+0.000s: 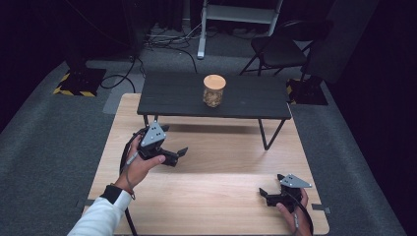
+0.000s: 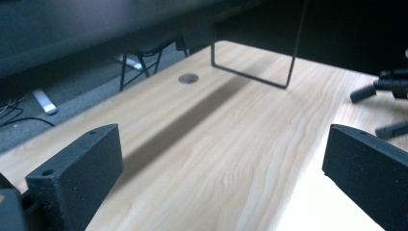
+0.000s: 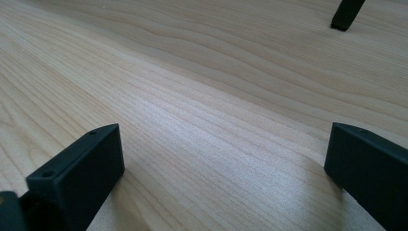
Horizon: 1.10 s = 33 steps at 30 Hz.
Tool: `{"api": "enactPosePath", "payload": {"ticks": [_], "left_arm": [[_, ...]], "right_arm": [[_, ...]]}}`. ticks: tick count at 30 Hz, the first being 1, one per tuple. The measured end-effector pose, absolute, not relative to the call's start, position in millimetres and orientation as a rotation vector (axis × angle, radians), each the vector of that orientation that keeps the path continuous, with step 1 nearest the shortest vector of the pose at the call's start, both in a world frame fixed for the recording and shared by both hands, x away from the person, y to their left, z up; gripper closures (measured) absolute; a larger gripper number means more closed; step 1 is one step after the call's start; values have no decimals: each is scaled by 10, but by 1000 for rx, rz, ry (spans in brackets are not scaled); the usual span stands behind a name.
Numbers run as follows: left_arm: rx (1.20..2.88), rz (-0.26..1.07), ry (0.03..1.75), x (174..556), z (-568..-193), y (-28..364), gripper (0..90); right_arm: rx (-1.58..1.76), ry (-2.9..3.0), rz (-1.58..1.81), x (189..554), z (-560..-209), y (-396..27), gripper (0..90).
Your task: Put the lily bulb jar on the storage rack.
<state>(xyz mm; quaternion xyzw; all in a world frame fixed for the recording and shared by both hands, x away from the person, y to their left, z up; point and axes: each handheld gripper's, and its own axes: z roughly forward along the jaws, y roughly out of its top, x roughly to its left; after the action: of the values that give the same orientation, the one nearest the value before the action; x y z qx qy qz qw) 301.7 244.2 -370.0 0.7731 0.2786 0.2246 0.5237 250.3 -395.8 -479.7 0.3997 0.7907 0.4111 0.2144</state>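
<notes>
We hold the left gripper [image 1: 178,156] above bare wood of the table [image 1: 216,196], jaws wide apart and empty; the right gripper [image 1: 268,192], equally wide and empty, sits low near the front edge. The jar [image 1: 214,90] stands well apart on the black shelf [image 1: 172,101]. The left gripper view adds the shelf's wire leg [image 2: 255,77] and a round grommet [image 2: 188,78].

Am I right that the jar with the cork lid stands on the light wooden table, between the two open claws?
Not quite. The jar with the cork lid stands on the raised black shelf, beyond the claws, as the high view shows. The left claw and the right claw are indeed open, over the light wooden table, with nothing between their jaws.
</notes>
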Motion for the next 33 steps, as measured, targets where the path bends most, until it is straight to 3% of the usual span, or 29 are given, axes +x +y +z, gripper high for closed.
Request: {"api": "enactPosePath", "payload": {"ticks": [17,33], "left_arm": [[1941,488,682,2714,-4625,2485,5],[1977,443,700,2640,-4862,2440,5]], "right_arm": [[1109,2193,1140,2503,-4797,-3958,0],[1110,2193,1140,2502,-4797,-3957,0]]}}
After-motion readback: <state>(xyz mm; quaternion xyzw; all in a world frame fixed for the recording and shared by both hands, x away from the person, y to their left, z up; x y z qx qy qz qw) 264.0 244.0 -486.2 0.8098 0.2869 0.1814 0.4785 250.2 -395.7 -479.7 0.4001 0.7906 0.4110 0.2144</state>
